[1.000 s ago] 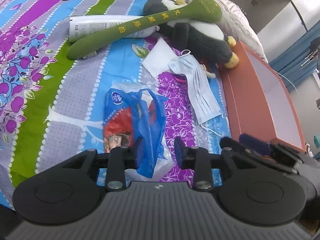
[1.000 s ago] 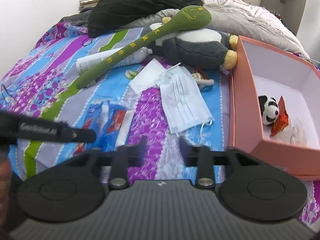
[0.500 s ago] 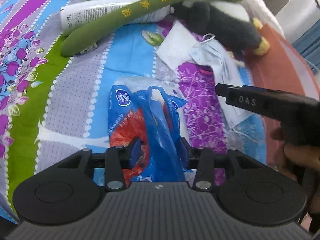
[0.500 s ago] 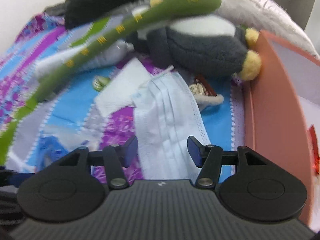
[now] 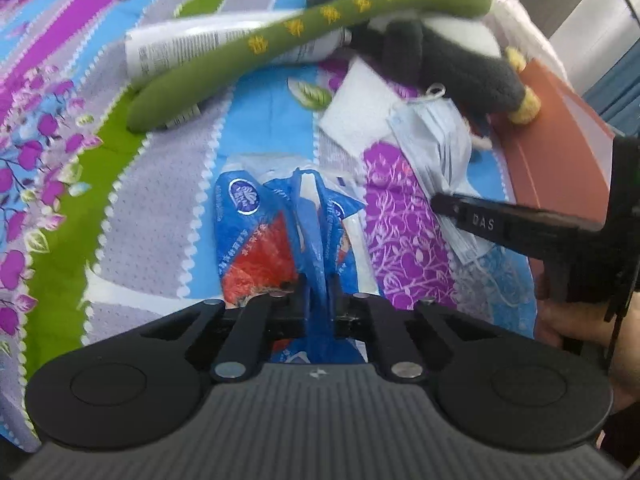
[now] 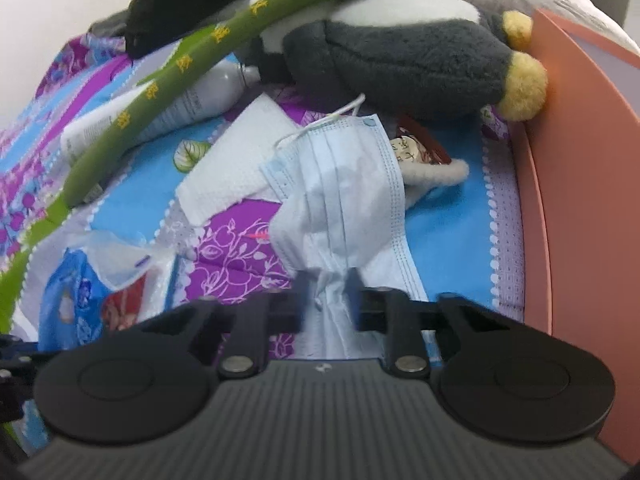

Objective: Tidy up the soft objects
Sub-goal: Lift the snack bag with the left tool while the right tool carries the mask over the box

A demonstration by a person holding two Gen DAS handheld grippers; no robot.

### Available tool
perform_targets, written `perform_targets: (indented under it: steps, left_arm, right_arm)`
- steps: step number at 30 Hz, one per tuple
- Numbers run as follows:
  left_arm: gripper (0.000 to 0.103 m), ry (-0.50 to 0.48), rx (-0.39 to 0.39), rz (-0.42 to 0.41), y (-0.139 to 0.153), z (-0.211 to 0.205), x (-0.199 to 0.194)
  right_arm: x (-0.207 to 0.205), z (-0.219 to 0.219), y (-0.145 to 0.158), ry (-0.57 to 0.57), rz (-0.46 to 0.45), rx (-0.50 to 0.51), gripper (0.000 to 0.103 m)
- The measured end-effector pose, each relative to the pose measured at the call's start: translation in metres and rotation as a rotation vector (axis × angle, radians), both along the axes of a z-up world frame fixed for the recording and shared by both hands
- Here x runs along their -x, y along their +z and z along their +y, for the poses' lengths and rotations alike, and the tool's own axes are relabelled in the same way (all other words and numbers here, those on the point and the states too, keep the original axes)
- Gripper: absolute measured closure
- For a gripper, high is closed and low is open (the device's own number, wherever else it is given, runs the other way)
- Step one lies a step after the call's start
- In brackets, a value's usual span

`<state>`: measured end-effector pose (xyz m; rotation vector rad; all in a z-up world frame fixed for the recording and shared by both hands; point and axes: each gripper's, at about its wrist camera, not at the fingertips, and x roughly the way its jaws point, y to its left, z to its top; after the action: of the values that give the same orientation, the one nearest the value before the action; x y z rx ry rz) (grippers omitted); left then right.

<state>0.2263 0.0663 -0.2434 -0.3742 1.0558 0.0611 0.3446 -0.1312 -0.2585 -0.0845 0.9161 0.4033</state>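
Observation:
A blue and red plastic tissue pack (image 5: pixel 256 232) lies on the striped bedspread. My left gripper (image 5: pixel 318 292) is shut on a pinched fold of its blue wrapper. A light blue face mask (image 6: pixel 348 184) lies to the right of the pack, near the orange box (image 6: pixel 580 160). My right gripper (image 6: pixel 326 284) has its jaws closing, and the near end of the mask is bunched tight between the pads. In the left wrist view the right gripper's finger (image 5: pixel 480 220) reaches over the mask (image 5: pixel 436 152). A long green plush stick (image 5: pixel 280 48) leans on a grey penguin plush (image 6: pixel 400 56).
A white bottle (image 5: pixel 180 48) lies under the green stick. A white tissue (image 6: pixel 232 172) sits left of the mask and a small cream plush piece (image 6: pixel 436 172) pokes out from under it. Black clothing (image 6: pixel 192 0) is piled at the back. The box wall (image 5: pixel 560 152) stands on the right.
Both grippers came down and forward onto the bed. The left one shut on the blue pack's wrapper. The right one moved over the mask and closed on its near end.

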Motion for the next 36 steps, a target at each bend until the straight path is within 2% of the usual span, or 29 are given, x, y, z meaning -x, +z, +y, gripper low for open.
perform_targets:
  steps: [3, 10, 21, 29, 36]
  left_arm:
    - [0.095, 0.03, 0.019, -0.029, 0.006, 0.005, 0.009]
    - [0.095, 0.037, -0.004, -0.13, 0.033, -0.003, 0.041]
    - [0.095, 0.034, -0.014, -0.165, 0.055, -0.03, 0.076]
    - [0.095, -0.019, -0.01, -0.178, 0.065, -0.048, 0.084]
    - [0.095, -0.084, 0.002, -0.237, 0.091, -0.061, 0.075]
  right_arm:
    - [0.009, -0.003, 0.01, -0.021, -0.028, -0.015, 0.097]
    - [0.057, -0.01, 0.04, -0.031, -0.109, -0.06, 0.097]
    - [0.131, -0.036, 0.06, -0.014, -0.099, -0.088, 0.097]
    - [0.151, -0.051, 0.076, -0.03, -0.111, -0.119, 0.096]
    - [0.155, -0.059, 0.111, -0.029, -0.17, -0.146, 0.096]
